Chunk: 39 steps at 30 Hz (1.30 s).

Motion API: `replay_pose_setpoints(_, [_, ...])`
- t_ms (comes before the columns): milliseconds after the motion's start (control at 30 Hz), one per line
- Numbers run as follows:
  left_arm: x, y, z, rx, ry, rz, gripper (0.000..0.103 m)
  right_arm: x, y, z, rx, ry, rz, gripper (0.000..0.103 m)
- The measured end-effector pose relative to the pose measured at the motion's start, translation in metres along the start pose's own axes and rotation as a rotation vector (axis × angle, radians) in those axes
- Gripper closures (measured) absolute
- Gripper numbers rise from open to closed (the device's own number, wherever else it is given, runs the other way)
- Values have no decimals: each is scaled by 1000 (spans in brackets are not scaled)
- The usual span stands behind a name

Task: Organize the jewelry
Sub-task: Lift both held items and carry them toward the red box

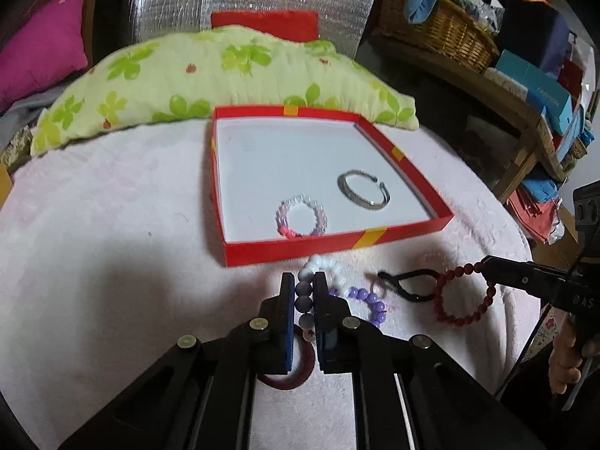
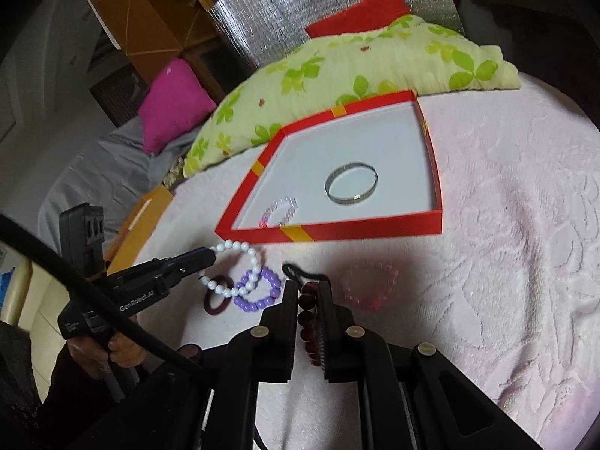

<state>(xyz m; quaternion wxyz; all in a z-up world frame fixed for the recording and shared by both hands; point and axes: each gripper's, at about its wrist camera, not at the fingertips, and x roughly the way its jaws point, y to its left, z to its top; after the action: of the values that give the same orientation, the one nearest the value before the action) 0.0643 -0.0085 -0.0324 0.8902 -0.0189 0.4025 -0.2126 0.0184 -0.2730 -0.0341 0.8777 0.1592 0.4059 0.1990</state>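
My left gripper is shut on a white pearl bracelet, whose loop hangs just above the pink cloth in front of a red box. My right gripper is shut on a dark red bead bracelet, which the left wrist view shows dangling as a ring. Inside the box lie a silver bangle and a pink-and-clear bead bracelet. On the cloth rest a purple bead bracelet, a dark red hair tie, a black cord and a pink bracelet.
A green floral pillow lies right behind the box. A magenta cushion sits far left. At the right stand a wicker basket and stacked boxes on a wooden shelf. The pink cloth stretches to the right of the box.
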Motion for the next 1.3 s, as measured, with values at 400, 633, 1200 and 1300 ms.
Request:
replay_pose_setpoints(400, [-20,-13,16,34,-56,-66,93,-17,6,25,34,-88,64,92])
replay_pose_setpoints(633, [-22,-9,54,34,-93,-80,93,-9,3,62,97,-113,108,92])
replay_pose_setpoints(1200, [-28,6,63,16,-142,-58,93,33,-5,11,173,207,199,92])
replay_pose_setpoints(1300, [-30,3,62,29,-147,-62,93,42,-12,2,169,249,130,92])
